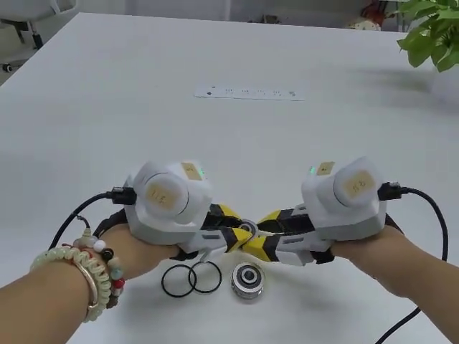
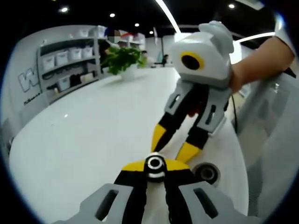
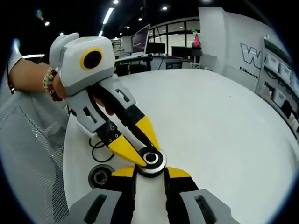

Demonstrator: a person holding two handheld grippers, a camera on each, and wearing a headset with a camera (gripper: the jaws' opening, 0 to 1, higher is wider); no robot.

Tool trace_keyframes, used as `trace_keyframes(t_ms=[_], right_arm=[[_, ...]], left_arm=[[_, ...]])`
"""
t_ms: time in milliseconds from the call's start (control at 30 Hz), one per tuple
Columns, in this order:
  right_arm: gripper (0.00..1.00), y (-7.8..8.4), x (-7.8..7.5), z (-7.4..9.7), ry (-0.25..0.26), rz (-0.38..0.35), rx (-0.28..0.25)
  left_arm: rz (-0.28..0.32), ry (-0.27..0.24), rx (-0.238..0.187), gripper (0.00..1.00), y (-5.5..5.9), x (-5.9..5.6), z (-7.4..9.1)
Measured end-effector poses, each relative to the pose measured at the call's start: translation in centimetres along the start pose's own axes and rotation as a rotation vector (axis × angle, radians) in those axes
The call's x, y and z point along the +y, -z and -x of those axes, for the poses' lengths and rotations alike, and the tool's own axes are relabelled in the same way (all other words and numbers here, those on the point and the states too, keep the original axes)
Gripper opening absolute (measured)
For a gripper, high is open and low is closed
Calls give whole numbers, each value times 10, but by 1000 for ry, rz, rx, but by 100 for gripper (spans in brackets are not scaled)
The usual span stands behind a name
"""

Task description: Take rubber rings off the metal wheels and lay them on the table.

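Two tools are in view, the left tool and the right tool, each in one hand, so two hands: a left hand and a right hand. There are two metal wheels: one metal wheel up between the tool tips, and a second wheel lying on the one bench. Two black rubber rings lie there, one ring overlapping the other ring. One white strip lies farther back. One green plant stands at the far corner. Two black cables run from the tools, a left cable and a right cable. The left wrist carries several bracelets; their exact number is unclear.
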State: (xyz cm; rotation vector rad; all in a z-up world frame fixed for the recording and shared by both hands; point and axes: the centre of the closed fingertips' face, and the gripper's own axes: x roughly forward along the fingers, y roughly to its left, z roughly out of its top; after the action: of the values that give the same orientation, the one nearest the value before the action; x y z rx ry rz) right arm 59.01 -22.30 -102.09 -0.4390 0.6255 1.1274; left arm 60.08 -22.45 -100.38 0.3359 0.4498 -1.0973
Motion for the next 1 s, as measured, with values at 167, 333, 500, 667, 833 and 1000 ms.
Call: trace_keyframes(t_ms=[167, 333, 500, 667, 833, 1000], right_arm=[[15, 5, -1, 3, -5, -3, 20], [12, 6, 0, 3, -7, -5, 22], [10, 7, -1, 4, -9, 3, 27], [13, 5, 1, 5, -35, -111, 8], [24, 0, 1, 2, -32, -149, -25], [19, 1, 0, 2, -25, -118, -16]], left_arm=[[-1, 3, -3, 14, 0, 0, 0], [1, 1, -3, 14, 0, 0, 0], [2, -1, -4, 14, 0, 0, 0], [3, -1, -5, 14, 0, 0, 0], [3, 0, -6, 14, 0, -1, 0], [3, 0, -6, 14, 0, -1, 0]])
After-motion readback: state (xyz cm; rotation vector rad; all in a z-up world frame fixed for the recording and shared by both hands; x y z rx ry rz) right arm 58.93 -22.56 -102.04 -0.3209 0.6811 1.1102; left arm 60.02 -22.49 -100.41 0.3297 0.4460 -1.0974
